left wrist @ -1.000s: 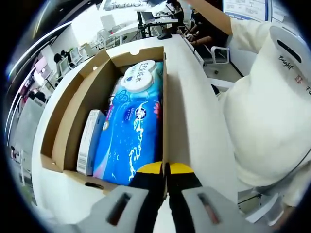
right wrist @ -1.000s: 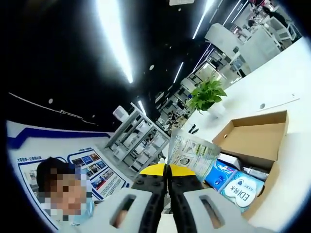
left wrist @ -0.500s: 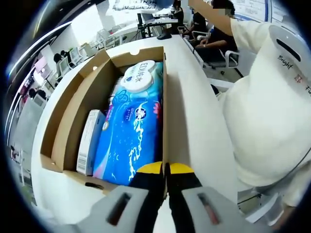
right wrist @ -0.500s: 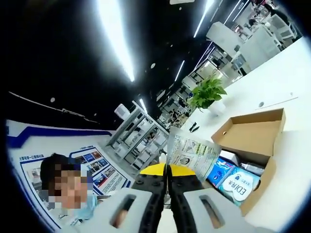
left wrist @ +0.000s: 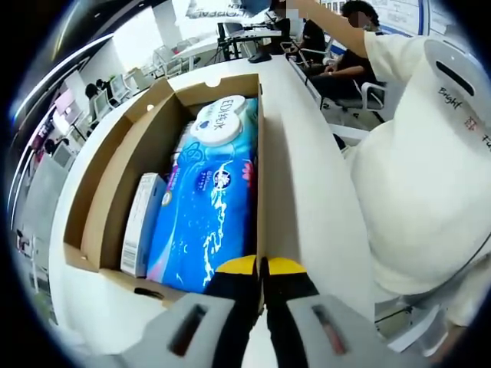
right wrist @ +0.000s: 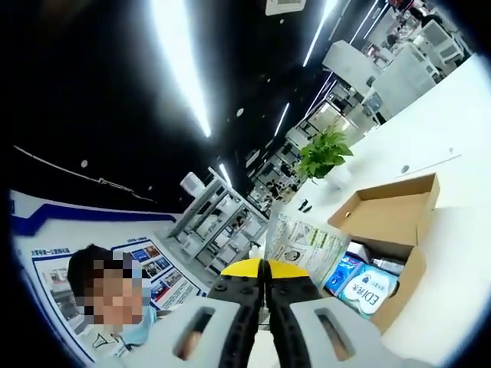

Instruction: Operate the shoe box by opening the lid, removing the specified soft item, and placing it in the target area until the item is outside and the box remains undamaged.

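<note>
on the white worktop [left wrist: 307,192], the open shoe box [left wrist: 115,165] lies lengthwise beyond the left claw [left wrist: 261,266], pinched on its near wall, while the right claw [right wrist: 261,266] holds the packet [right wrist: 303,244] lifted above.

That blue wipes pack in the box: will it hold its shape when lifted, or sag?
The blue wipes pack is probably soft: its glossy film wrap looks wrinkled, so it may sag and slip. The white lid looks rigid. The open box fits it snugly, so it may drag.

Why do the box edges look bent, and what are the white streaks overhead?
Left gripper view: the fisheye lens bows the box's straight walls, and the wipes pack shows soft glare. Right gripper view: the streaks are ceiling lights, overexposed against a dark ceiling; the plant stays sharp.
</note>
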`<state>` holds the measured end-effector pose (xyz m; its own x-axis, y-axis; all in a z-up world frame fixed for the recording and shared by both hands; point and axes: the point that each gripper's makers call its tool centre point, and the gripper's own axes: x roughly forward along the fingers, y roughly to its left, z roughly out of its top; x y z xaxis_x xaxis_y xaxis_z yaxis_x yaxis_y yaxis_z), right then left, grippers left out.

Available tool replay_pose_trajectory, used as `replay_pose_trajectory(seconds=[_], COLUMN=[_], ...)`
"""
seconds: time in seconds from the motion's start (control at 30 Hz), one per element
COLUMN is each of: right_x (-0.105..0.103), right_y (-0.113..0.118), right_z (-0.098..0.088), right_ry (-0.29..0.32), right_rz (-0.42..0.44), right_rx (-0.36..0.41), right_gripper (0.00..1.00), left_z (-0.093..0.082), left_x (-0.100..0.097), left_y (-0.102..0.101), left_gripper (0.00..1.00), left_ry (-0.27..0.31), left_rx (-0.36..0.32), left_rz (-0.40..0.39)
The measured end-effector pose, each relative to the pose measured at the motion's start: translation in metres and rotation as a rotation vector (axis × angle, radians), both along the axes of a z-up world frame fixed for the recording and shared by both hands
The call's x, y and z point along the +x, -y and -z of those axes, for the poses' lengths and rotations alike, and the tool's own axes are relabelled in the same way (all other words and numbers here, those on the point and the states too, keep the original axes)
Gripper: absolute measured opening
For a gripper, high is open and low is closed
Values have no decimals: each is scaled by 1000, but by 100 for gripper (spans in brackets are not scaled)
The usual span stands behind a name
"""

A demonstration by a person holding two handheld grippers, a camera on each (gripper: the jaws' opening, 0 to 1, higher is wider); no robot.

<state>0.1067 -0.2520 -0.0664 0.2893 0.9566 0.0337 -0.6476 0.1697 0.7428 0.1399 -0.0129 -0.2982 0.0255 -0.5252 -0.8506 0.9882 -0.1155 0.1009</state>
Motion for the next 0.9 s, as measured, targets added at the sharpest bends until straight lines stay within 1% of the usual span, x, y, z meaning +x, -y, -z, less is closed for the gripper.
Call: replay_pose_trajectory(seconds=[0.17, 0.23, 0.37, 0.57, 0.63, 0.77, 0.83, 0.9], right_x=[5, 9, 10, 9, 7, 3, 8, 9], right_y=[9, 17, 24, 36, 38, 38, 43, 49], right_z=[10, 13, 21, 42, 46, 59, 66, 70], right_ry=[-15, -24, -41, -59, -58, -87, -97, -104], right_rz=[12, 15, 16, 8, 6, -5, 8, 2], right_rx=[-7, 1, 18, 19, 20, 21, 10, 20], right_gripper=[0, 0, 0, 0, 0, 0, 0, 0], left_z=[0, 0, 1, 1, 1, 1, 1, 0], left_x=[0, 0, -1, -1, 0, 0, 0, 0], left_y=[0, 0, 0, 0, 0, 1, 1, 1], left_gripper=[2, 2, 2, 2, 2, 2, 2, 2], left_ry=[3, 2, 1, 4, 6, 5, 3, 3], left_rx=[-3, -3, -2, -4, -5, -4, -3, -4], left_rz=[0, 0, 0, 0, 1, -1, -1, -1])
